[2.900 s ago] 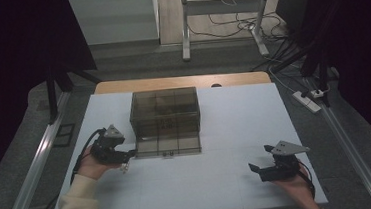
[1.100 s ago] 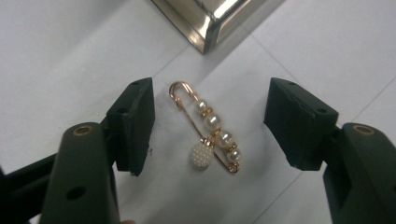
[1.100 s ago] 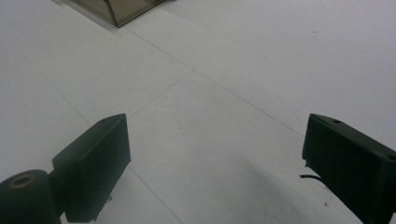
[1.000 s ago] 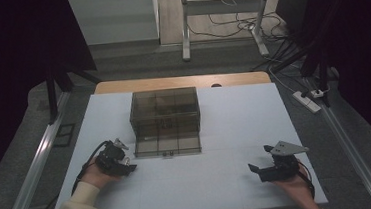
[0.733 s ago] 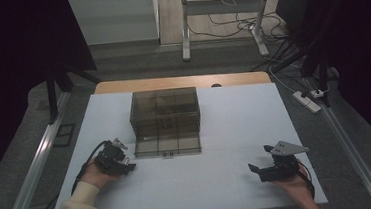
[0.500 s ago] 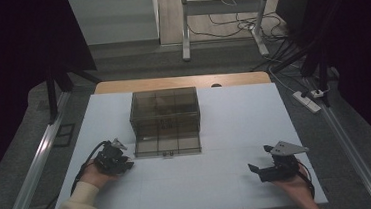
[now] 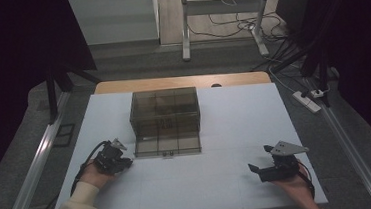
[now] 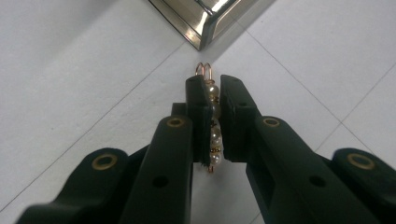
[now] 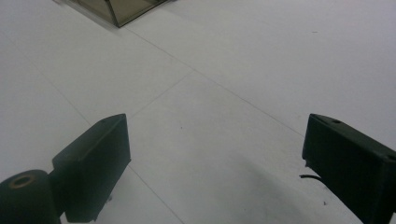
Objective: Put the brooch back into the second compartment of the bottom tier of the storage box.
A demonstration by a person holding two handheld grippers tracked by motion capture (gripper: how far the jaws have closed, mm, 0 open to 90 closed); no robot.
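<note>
Left tool (image 8: 214, 109) newly shut on pearl-beaded earring (image 8: 214, 119)

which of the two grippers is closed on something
The left gripper: its jaws have just been closing and now pinch a pearl bead piece. The right gripper stands wide open over bare table.

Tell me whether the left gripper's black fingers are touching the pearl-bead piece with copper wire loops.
Touching. The left gripper view shows both fingers pressed against the pearl-bead piece, no gap either side; the jaws have just been closing.
</note>
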